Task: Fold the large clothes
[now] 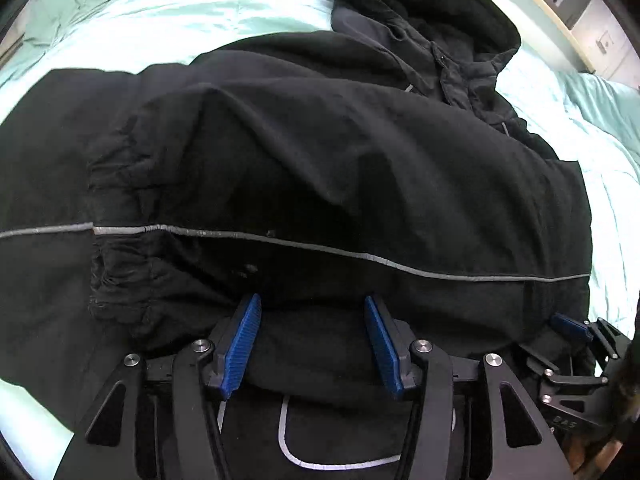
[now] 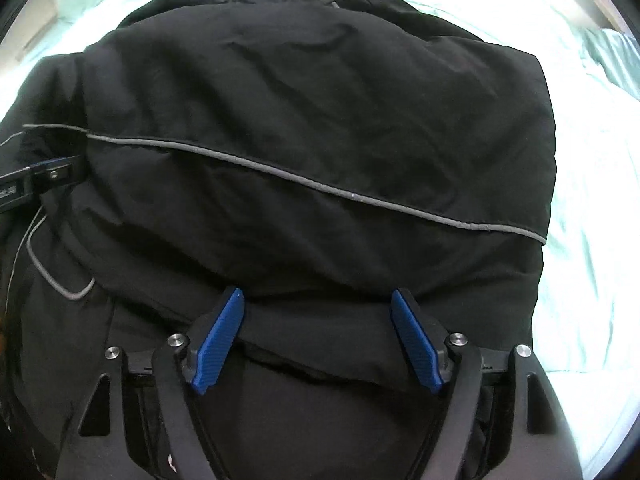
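A large black hooded jacket (image 1: pixel 320 160) with a grey reflective stripe (image 1: pixel 280 240) lies spread on a bed, hood at the far end. It fills the right wrist view too (image 2: pixel 312 120). My left gripper (image 1: pixel 312 304) is open, its blue pads (image 1: pixel 240 344) astride a thick fold at the jacket's near edge. My right gripper (image 2: pixel 318 296) is open too, its blue pads (image 2: pixel 218 344) either side of the near fold. The right gripper also shows at the right edge of the left wrist view (image 1: pixel 576 332). The left gripper shows at the left edge of the right wrist view (image 2: pixel 48 172).
A pale mint-green bedcover (image 1: pixel 180 8) lies under the jacket and shows to the right (image 2: pixel 592 200). A wooden bed frame edge (image 1: pixel 560 28) and a wall are at the upper right.
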{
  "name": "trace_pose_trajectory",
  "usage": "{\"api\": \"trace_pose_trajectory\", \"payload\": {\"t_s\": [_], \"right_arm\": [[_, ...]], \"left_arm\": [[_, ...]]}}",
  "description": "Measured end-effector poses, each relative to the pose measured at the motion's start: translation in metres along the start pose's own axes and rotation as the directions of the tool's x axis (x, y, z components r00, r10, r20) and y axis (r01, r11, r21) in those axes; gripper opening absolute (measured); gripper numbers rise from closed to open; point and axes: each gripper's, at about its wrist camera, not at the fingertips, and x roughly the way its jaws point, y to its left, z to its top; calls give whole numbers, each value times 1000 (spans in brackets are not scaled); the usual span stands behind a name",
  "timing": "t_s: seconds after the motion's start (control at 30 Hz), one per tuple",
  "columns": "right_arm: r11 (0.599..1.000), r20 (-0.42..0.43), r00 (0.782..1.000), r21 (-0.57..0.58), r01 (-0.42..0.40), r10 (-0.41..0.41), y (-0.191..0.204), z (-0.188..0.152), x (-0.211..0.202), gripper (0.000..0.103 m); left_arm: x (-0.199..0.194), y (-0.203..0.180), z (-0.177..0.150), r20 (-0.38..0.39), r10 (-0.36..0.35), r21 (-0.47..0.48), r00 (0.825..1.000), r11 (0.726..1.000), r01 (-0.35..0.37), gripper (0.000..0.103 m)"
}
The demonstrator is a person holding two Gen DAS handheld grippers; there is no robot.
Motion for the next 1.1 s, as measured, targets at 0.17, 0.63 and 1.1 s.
{"api": "trace_pose_trajectory", "payload": {"t_s": [0.17,0.63,1.1], "right_arm": [[1000,11,1000,-6,8,-7,5,-2,-7,82],[1000,14,1000,3,21,-21,7,-5,-7,84],[999,-12,1000,-29,25,-25,8,-2,-5,86]], "left_arm": [[-42,31,-5,94,-96,-112,991,988,107,56],[-203,349,-68,290,336,-679,896,732,-55,56],[-124,445,-52,226,300,-784,927,620,-9,52]]}}
